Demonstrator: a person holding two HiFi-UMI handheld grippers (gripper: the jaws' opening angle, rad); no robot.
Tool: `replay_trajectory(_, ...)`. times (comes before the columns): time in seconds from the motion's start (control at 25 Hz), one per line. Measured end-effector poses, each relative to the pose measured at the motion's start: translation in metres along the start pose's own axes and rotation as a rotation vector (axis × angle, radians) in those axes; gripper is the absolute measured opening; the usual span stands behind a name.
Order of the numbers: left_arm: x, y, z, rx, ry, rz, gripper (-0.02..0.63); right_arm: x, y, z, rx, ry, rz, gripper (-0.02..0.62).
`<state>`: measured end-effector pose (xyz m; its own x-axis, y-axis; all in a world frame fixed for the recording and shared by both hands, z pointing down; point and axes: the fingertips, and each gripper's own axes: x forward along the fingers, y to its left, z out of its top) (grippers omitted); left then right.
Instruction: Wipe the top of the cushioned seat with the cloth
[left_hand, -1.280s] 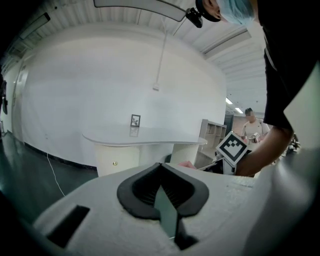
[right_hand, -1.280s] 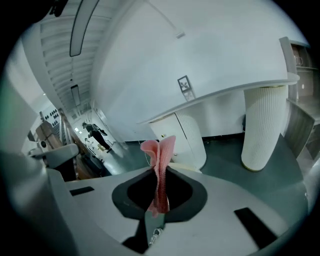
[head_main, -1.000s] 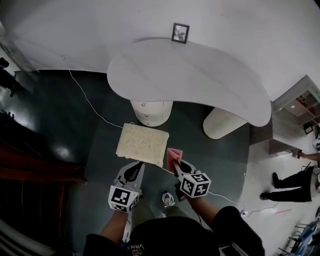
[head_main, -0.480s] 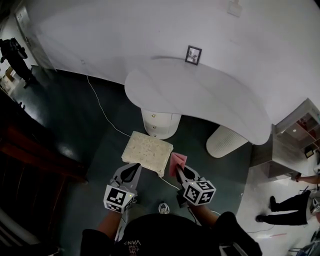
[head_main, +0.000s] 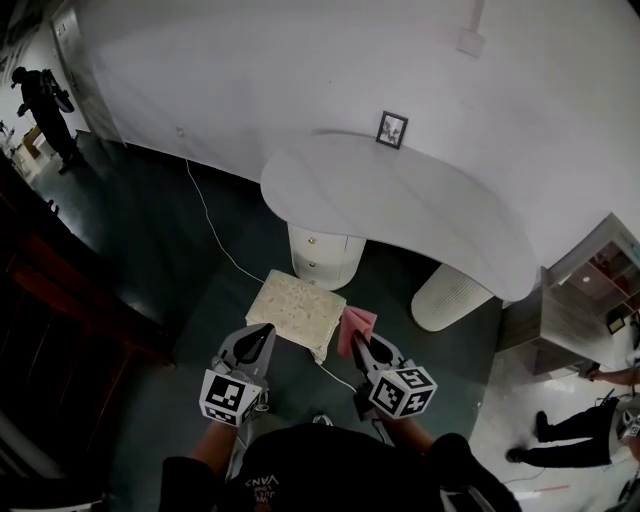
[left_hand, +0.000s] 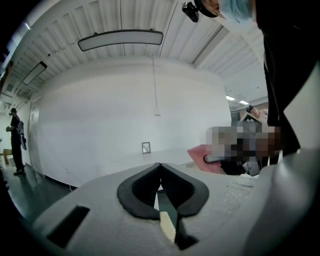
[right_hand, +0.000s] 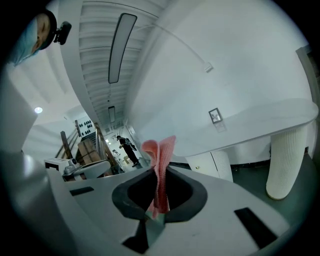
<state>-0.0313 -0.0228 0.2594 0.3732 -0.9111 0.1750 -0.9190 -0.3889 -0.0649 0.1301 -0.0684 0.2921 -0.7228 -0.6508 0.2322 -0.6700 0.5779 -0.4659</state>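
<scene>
Left gripper: held out in front of the person, on the near side of the seat. Its jaws are pressed together at the tips with nothing between them, as its own view shows.
Right gripper: level with the left one; jaws pinching the cloth.
Cloth: pink, folded, sticking up past the jaw tips. In the head view it sits just beside the seat's right edge; I cannot tell whether it touches.
Seat: pale, square and cushioned. It stands on the dark floor, ahead of both grippers and near the bench's pedestal.
Bench: white with a curved top, standing against the wall; a small picture frame stands upright at its back edge.
Cable: white, running across the floor towards the seat.
</scene>
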Motion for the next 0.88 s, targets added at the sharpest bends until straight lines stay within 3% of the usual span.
replay_trajectory(0.44,-0.039,0.009,0.007,-0.002,-0.036,0.1,0.017,-0.016,0.021,0.003,-0.03,0.0,0.04,0.028)
replay_trajectory(0.88,-0.049,0.007,0.014,-0.001,-0.062,0.122,0.017,-0.015,0.03,0.001,-0.044,0.01,0.063,0.026)
